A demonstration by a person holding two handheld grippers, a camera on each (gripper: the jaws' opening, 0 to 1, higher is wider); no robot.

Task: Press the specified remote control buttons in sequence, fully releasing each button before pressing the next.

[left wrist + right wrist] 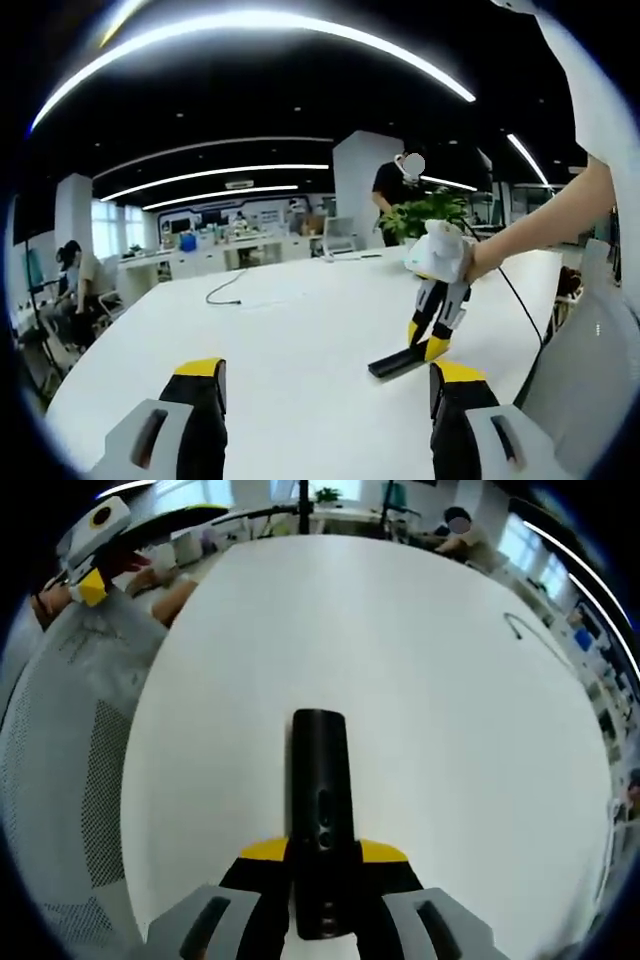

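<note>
A black remote control (pixel 320 800) lies flat on the white table (pixel 440 740), running lengthwise between my right gripper's (pixel 322 855) yellow-tipped jaws. Both jaws rest against its sides near the close end, so this gripper is shut on it. From the left gripper view, the right gripper (pixel 428 340) hangs from a person's hand and points down onto the far end of the remote control (pixel 398 362). My left gripper (pixel 328 395) is open with nothing between its jaws, held low over the table (pixel 280 340). It also appears as the left gripper (pixel 90 580) at the table's far corner.
A thin black cable (pixel 225 290) lies on the table farther off. A grey mesh chair (pixel 70 740) stands by the table's edge. Beyond the table are a potted plant (pixel 430 212), desks and several people.
</note>
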